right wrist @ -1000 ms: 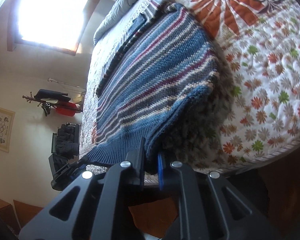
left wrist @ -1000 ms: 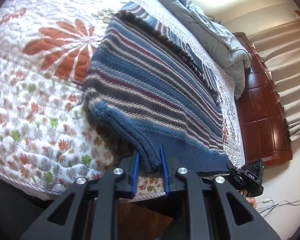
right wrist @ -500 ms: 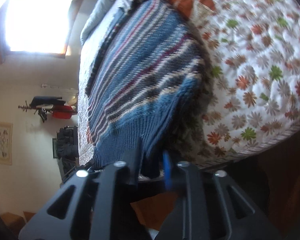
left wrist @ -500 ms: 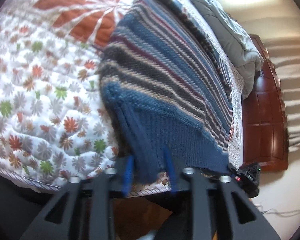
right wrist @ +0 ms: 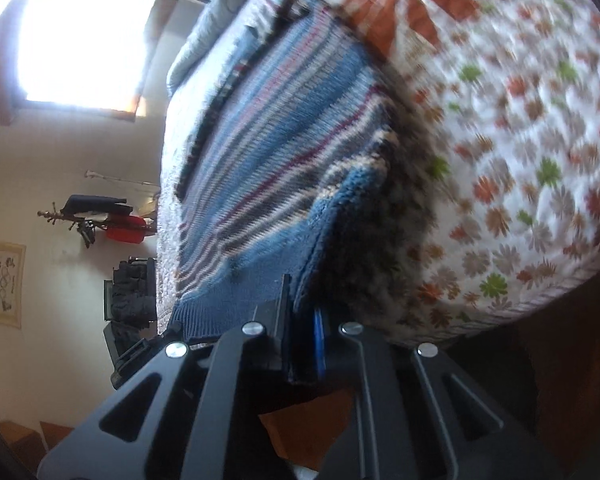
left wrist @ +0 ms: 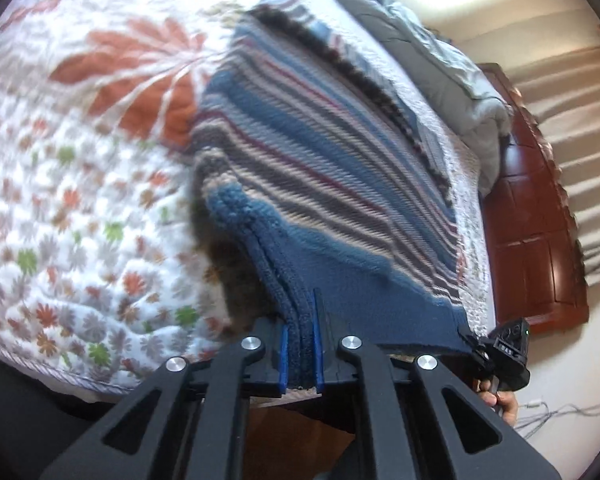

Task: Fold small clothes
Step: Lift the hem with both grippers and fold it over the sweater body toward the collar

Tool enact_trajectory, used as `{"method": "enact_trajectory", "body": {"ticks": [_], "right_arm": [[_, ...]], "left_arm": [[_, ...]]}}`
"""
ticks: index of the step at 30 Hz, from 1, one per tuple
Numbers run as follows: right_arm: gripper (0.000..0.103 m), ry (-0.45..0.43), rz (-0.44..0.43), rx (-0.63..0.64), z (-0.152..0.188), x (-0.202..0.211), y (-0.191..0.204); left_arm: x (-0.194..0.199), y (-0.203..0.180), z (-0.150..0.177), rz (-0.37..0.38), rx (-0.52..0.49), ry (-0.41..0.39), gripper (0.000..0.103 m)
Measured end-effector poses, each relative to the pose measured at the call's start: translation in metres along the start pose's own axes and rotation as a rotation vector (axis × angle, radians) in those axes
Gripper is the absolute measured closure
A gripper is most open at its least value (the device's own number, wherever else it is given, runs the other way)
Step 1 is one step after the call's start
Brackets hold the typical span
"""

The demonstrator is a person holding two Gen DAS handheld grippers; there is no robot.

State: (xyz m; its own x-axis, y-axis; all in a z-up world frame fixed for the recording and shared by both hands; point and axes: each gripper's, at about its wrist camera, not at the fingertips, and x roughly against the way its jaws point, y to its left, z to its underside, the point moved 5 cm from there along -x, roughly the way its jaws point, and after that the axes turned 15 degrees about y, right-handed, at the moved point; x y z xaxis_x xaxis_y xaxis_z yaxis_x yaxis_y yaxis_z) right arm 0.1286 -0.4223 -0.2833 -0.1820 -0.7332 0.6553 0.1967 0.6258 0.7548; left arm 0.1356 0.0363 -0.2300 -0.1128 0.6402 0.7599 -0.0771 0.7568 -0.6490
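Observation:
A knitted sweater point(left wrist: 312, 168) with blue, grey, cream and maroon stripes lies on a floral quilted bed. Its plain blue ribbed hem is lifted off the quilt at the near edge. My left gripper point(left wrist: 299, 320) is shut on one corner of the hem, the knit pinched between the blue pads. My right gripper point(right wrist: 302, 312) is shut on the other hem corner; the sweater point(right wrist: 276, 152) stretches away from it up the bed. The right gripper also shows at the far hem corner in the left wrist view point(left wrist: 504, 354).
The quilt point(left wrist: 80, 208) has small flowers and a large orange flower point(left wrist: 140, 76). A grey duvet point(left wrist: 432, 68) is bunched at the head, by a dark wooden headboard point(left wrist: 536, 216). A bright window point(right wrist: 80, 36) and a coat rack point(right wrist: 96, 216) stand by the wall.
Both grippers have lifted the hem and swung with it; the views have shifted and blurred. The hem stays gripped in both.

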Motion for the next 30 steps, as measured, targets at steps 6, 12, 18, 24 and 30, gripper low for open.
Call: {"method": "enact_trajectory", "body": {"ticks": [6, 12, 18, 24, 30], "right_arm": [[0.096, -0.026, -0.038, 0.070, -0.007, 0.019, 0.034], [0.096, -0.073, -0.072, 0.143, -0.034, 0.049, 0.073], [0.096, -0.113, -0.081, 0.195, -0.081, 0.067, 0.110], [0.096, -0.122, -0.088, 0.189, -0.142, 0.064, 0.125], [0.096, -0.112, -0.079, 0.152, -0.194, 0.049, 0.121]], "left_arm": [[0.032, -0.024, -0.015, 0.062, -0.040, -0.054, 0.095], [0.066, -0.048, -0.045, 0.128, -0.077, -0.119, 0.095], [0.093, -0.078, -0.091, 0.131, -0.133, -0.173, 0.095], [0.096, -0.086, -0.147, 0.197, -0.107, -0.181, 0.095], [0.079, -0.081, -0.200, 0.205, -0.067, -0.172, 0.095]]}}
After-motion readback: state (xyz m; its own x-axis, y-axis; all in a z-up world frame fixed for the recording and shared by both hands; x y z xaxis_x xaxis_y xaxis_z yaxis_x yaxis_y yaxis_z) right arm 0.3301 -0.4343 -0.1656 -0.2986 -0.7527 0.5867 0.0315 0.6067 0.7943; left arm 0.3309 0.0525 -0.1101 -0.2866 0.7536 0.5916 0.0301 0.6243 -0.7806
